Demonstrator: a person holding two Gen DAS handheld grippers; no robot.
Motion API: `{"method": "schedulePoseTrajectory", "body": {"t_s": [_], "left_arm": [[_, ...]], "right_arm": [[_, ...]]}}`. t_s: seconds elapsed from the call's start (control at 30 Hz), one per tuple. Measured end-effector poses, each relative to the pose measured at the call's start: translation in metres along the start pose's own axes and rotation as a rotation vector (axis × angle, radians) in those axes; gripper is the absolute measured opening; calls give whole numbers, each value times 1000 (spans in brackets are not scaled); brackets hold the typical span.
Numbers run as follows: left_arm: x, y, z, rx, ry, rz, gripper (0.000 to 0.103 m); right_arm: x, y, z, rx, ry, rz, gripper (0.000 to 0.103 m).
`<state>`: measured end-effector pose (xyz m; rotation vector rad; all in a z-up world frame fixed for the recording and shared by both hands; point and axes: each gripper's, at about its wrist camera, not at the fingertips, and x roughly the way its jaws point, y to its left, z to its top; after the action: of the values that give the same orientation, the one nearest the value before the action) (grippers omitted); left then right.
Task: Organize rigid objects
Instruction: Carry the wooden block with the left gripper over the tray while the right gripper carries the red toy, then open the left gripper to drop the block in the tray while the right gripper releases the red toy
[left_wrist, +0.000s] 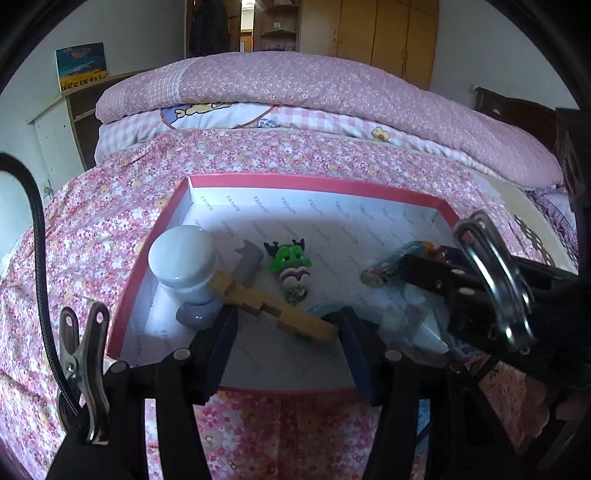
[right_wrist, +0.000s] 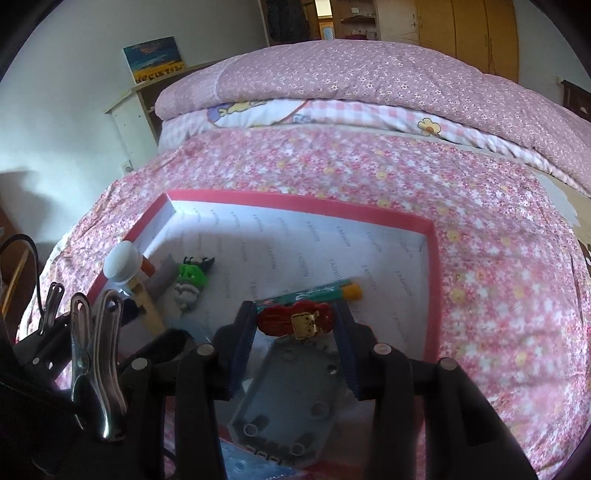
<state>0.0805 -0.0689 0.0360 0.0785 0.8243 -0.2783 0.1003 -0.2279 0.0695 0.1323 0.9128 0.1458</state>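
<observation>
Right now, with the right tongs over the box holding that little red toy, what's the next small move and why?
Probably lower the right tongs a little and let go. The red toy is clamped between the pads over the white floor of the red-rimmed box, just short of the green tube and above a grey plate. Setting it down gently should keep it from knocking either.
</observation>
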Motion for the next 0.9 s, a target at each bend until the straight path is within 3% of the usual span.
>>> {"method": "schedulePoseTrajectory", "body": {"t_s": [0.23,0.9], "left_arm": [[-5,2,-2,-12,2,3,59],[-40,-4,-14,-11,-16,-15,59]], "right_arm": [[-5,-2,-1,12,-6,-27,59],[-67,0,-36,81,-77,24,60]]}}
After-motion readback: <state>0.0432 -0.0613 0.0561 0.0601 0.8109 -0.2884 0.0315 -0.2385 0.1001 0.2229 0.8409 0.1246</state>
